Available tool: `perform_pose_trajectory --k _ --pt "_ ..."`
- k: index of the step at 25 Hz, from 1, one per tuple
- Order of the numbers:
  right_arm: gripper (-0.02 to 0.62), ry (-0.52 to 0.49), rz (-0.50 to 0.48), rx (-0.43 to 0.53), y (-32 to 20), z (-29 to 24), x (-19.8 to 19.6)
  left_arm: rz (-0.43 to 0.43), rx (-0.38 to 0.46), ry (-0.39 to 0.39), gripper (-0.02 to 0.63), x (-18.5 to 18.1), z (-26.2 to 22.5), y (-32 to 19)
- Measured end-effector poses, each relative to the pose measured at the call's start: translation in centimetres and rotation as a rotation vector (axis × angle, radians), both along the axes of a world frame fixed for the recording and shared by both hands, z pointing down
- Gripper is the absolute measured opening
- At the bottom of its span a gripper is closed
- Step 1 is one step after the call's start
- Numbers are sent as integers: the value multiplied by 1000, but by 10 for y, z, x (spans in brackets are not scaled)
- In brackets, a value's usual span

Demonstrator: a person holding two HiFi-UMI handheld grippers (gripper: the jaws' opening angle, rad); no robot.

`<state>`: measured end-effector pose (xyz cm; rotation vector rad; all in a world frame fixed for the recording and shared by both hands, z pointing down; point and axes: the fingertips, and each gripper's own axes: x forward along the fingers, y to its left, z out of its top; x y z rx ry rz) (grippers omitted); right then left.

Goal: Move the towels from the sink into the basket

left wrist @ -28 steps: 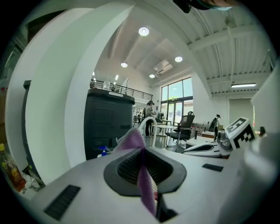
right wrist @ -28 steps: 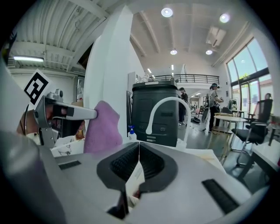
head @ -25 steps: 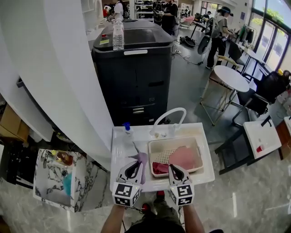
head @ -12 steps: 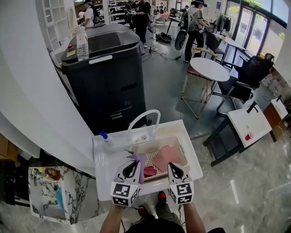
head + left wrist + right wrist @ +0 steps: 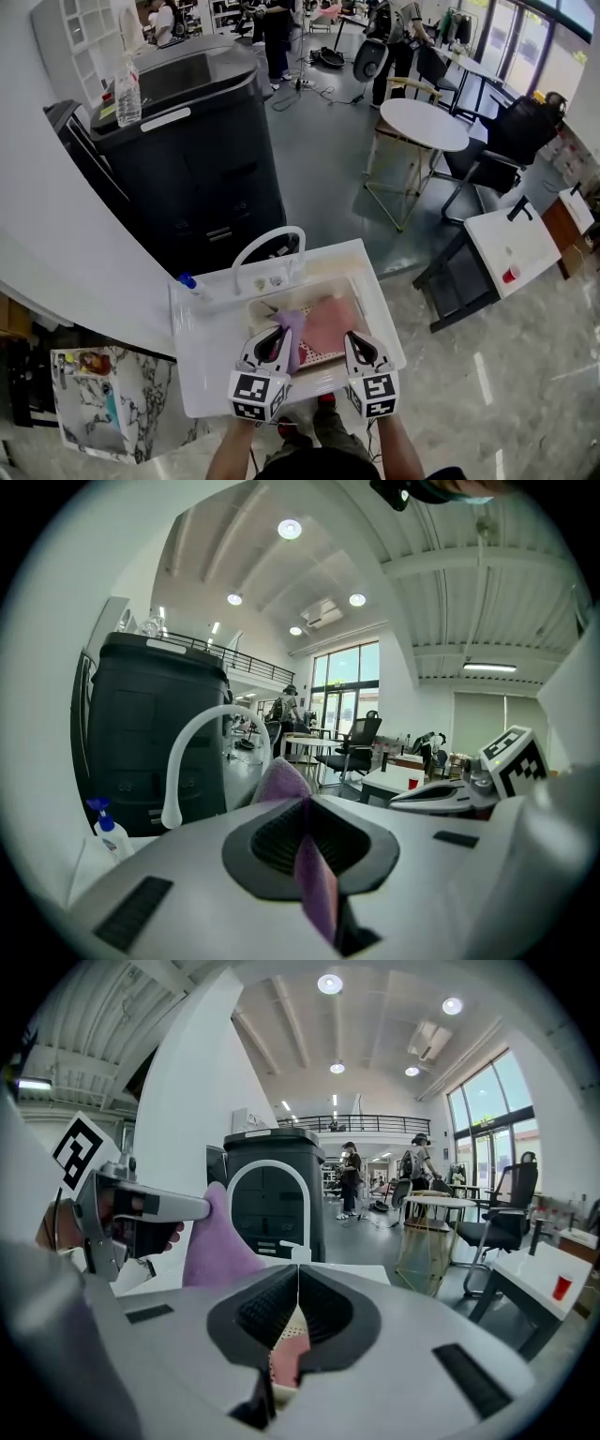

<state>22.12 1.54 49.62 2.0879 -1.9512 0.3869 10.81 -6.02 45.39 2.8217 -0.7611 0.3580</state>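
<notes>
My left gripper (image 5: 277, 340) is shut on a purple towel (image 5: 292, 328), which hangs over the left part of the beige basket (image 5: 367, 325) set in the white sink (image 5: 211, 352). In the left gripper view a strip of that purple towel (image 5: 317, 892) runs pinched between the jaws of the left gripper (image 5: 305, 803). A pink towel (image 5: 330, 322) lies in the basket. My right gripper (image 5: 354, 343) hovers over the basket's front, shut with nothing held. In the right gripper view, pink cloth and perforated basket floor show below the closed jaws of the right gripper (image 5: 298, 1279), and the purple towel (image 5: 217, 1241) hangs at the left.
A white arched faucet (image 5: 267, 246) and a blue-capped spray bottle (image 5: 190, 283) stand at the sink's back. Behind is a large black bin (image 5: 187, 141) with a water bottle (image 5: 127, 89) on top. A round table (image 5: 427, 122) and chairs stand to the right, a marble table (image 5: 94, 403) to the left.
Both grippers have moved forward over the sink, carrying the purple towel from beside the basket to over its left part. A dark red towel seen earlier is now hidden.
</notes>
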Motion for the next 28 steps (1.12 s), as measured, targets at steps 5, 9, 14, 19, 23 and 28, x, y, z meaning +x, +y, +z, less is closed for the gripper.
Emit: perform_pose_trajectory --k 5,9,14,19,23,28 --pt "31 -26 -12 -27 -5 17 21 -4 -29 -29 23 23 23 -2" --pt "29 -51 -24 -42 -11 30 33 -13 -39 -39 23 39 35 -8" --pt "31 -69 -41 -61 -19 46 45 -21 -62 -64 23 53 55 -16" --pt "29 -97 -53 -93 -21 64 55 -23 -116 -100 23 64 84 -16" --pt "29 -125 -49 -115 -23 77 61 -22 -145 -120 23 72 108 -14" --pt "31 -142 -65 -141 -27 94 69 -22 -187 -152 23 79 137 -11"
